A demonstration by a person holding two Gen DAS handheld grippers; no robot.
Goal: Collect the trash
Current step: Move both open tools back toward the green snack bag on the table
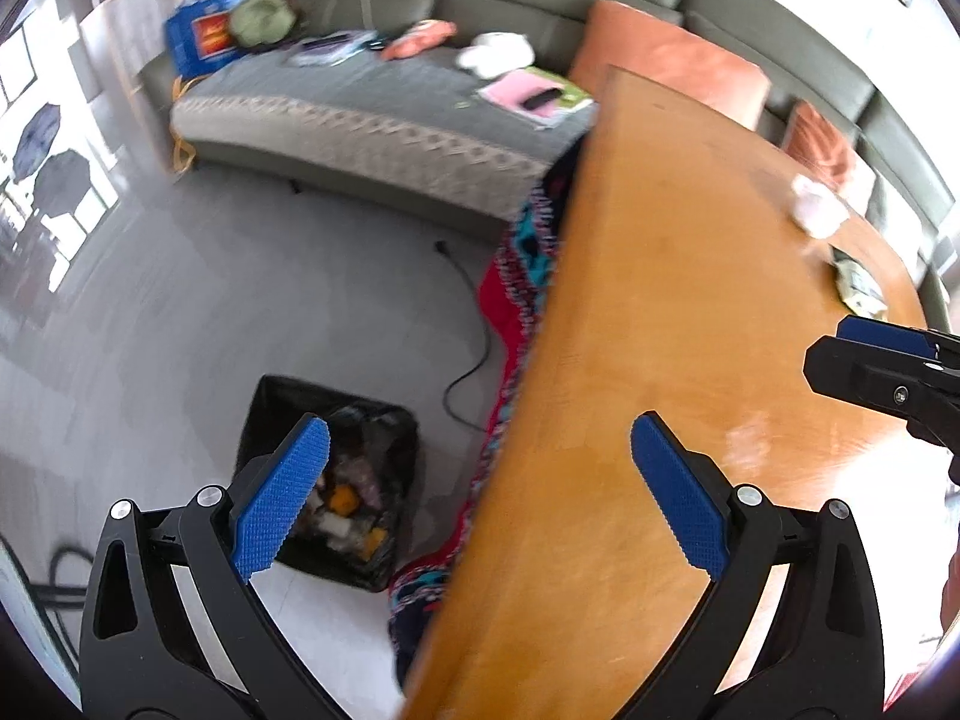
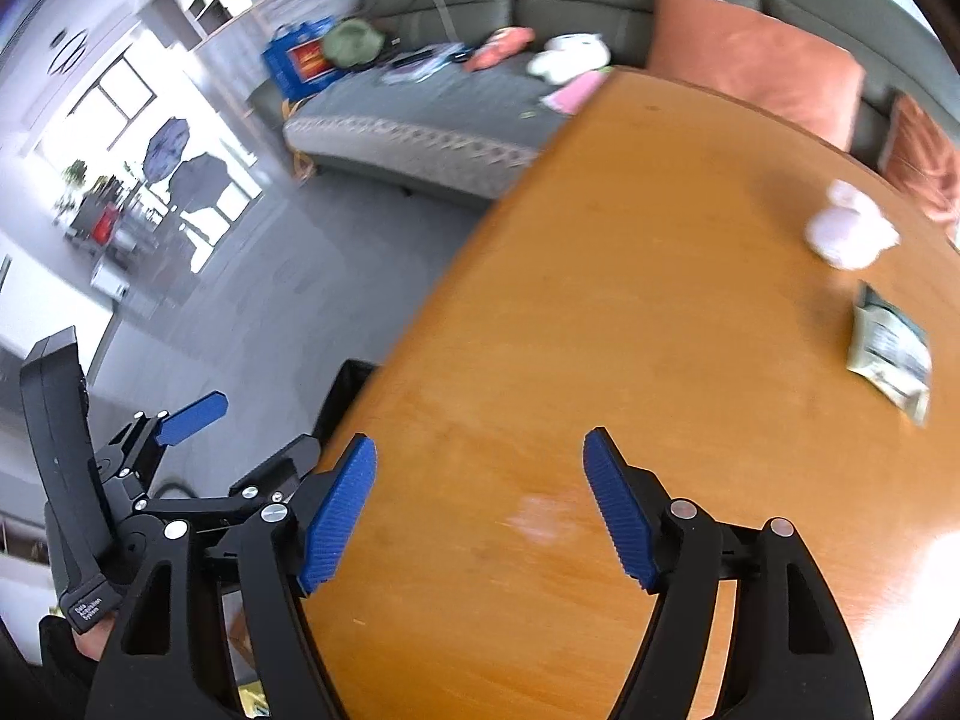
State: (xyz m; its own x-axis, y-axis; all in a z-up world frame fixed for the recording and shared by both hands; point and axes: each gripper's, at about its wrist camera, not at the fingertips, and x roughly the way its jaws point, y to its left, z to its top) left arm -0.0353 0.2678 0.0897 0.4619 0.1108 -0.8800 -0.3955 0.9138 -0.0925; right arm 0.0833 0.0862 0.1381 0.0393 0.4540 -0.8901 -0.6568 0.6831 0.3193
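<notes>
A black bin (image 1: 336,480) lined with a bag and holding several pieces of trash stands on the floor left of the wooden table (image 1: 660,360). My left gripper (image 1: 480,492) is open and empty, straddling the table's left edge above the bin. On the table's far right lie a crumpled white tissue (image 2: 852,234) and a flattened green-white packet (image 2: 891,354); both also show in the left wrist view, the tissue (image 1: 819,210) and the packet (image 1: 858,285). My right gripper (image 2: 480,510) is open and empty over the table (image 2: 600,330), well short of them.
A grey sofa (image 1: 372,114) with cushions, bags and loose items runs along the back. A patterned red and blue blanket (image 1: 516,312) hangs by the table's left edge. A black cable (image 1: 474,354) lies on the grey floor near the bin.
</notes>
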